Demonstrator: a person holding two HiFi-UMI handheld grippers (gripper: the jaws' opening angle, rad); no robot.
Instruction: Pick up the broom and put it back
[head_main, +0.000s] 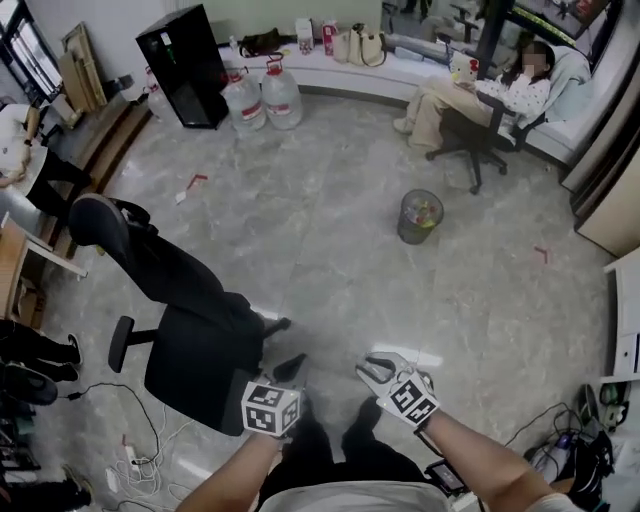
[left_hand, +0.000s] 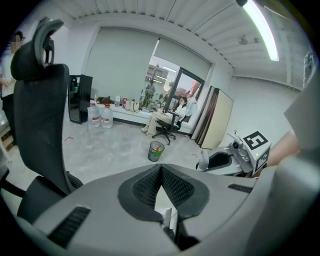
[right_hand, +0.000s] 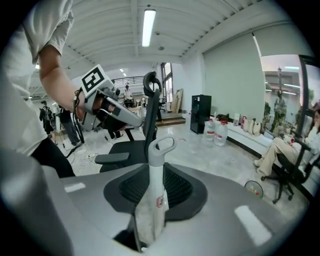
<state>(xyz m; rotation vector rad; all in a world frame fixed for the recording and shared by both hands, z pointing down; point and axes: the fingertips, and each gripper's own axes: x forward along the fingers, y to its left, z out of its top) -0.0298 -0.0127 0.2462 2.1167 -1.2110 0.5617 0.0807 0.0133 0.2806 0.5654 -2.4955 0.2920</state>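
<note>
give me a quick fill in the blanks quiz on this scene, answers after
1. The right tongs are shut on the handle of the ____.
2. The left tongs are shut and hold ____.
3. The mesh bin stands on the ____.
4. The empty office chair near the left tongs is ____ in colour.

Missing words: broom; nothing; floor; black.

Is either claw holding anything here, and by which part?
The right claw is shut on the broom handle, near its top end, just below the hanging loop. The left claw is shut and empty.
</note>
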